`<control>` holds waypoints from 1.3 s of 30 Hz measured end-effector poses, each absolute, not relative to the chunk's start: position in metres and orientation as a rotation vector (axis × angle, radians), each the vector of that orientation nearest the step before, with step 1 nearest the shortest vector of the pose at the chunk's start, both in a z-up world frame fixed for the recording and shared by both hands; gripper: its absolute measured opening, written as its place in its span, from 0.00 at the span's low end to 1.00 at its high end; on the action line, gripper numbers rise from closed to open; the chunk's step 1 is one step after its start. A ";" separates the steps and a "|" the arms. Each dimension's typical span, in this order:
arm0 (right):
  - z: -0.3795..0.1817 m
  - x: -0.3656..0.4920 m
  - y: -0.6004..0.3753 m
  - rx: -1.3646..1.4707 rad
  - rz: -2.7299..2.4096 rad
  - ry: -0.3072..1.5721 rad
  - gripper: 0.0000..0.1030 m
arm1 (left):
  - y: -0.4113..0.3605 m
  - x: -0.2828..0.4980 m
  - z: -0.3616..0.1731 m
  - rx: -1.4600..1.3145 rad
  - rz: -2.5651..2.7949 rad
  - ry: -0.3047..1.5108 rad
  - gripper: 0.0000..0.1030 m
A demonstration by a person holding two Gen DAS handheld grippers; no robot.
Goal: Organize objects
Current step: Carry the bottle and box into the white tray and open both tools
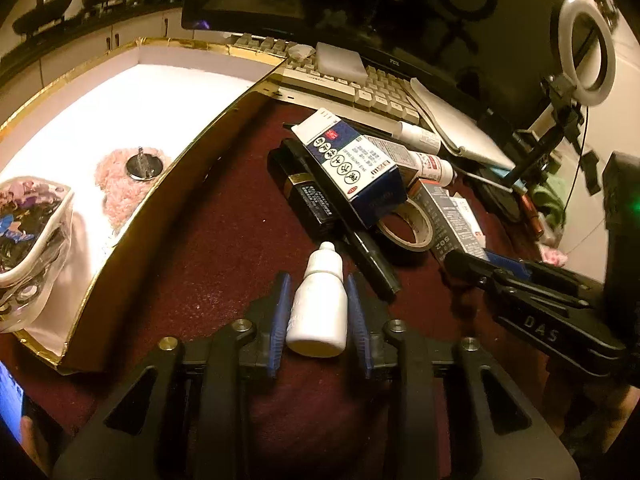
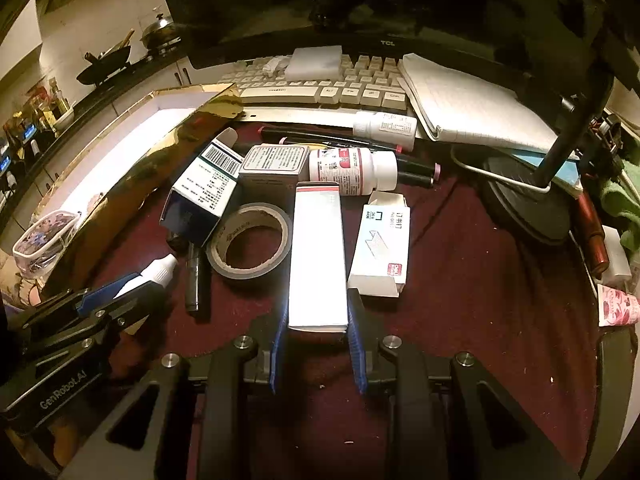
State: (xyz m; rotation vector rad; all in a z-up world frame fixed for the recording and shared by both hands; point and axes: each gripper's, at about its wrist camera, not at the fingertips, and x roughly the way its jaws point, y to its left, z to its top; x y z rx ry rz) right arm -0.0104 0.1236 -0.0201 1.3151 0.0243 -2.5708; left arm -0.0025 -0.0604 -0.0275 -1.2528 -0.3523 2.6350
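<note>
My left gripper point(image 1: 319, 280) is shut on a small white dropper bottle point(image 1: 318, 312), nozzle pointing away, above the dark red cloth; the bottle also shows in the right wrist view point(image 2: 154, 274). My right gripper point(image 2: 317, 304) is shut on a long white box with a red stripe point(image 2: 317, 256). A gold-edged white box point(image 1: 132, 92) lies open at the left, holding a clear pouch point(image 1: 28, 232), a pink puff point(image 1: 120, 188) and a round metal piece point(image 1: 145, 166).
A blue-and-white carton point(image 2: 200, 196), a tape roll point(image 2: 250, 240), a staples box point(image 2: 382, 248), a grey box point(image 2: 272, 172), two white pill bottles point(image 2: 352, 172), pens point(image 2: 196, 276) and a black box point(image 1: 308, 200) clutter the cloth. Keyboard point(image 2: 320, 88), notebook point(image 2: 472, 108), lamp base point(image 2: 524, 204) stand behind.
</note>
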 end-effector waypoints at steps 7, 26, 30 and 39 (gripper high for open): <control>-0.024 -0.009 0.126 1.312 -2.554 -0.007 0.27 | -0.072 -0.004 -0.026 -1.268 2.603 -0.471 0.48; -0.022 -0.008 0.146 1.231 -2.506 -0.131 0.26 | -0.052 -0.002 -0.025 -1.353 2.711 -0.243 0.26; -0.021 -0.017 0.138 1.248 -2.501 -0.103 0.28 | -0.050 0.002 -0.022 -1.361 2.733 -0.210 0.25; -0.021 -0.016 0.144 1.227 -2.536 -0.160 0.26 | -0.052 0.013 -0.012 -1.334 2.786 -0.159 0.25</control>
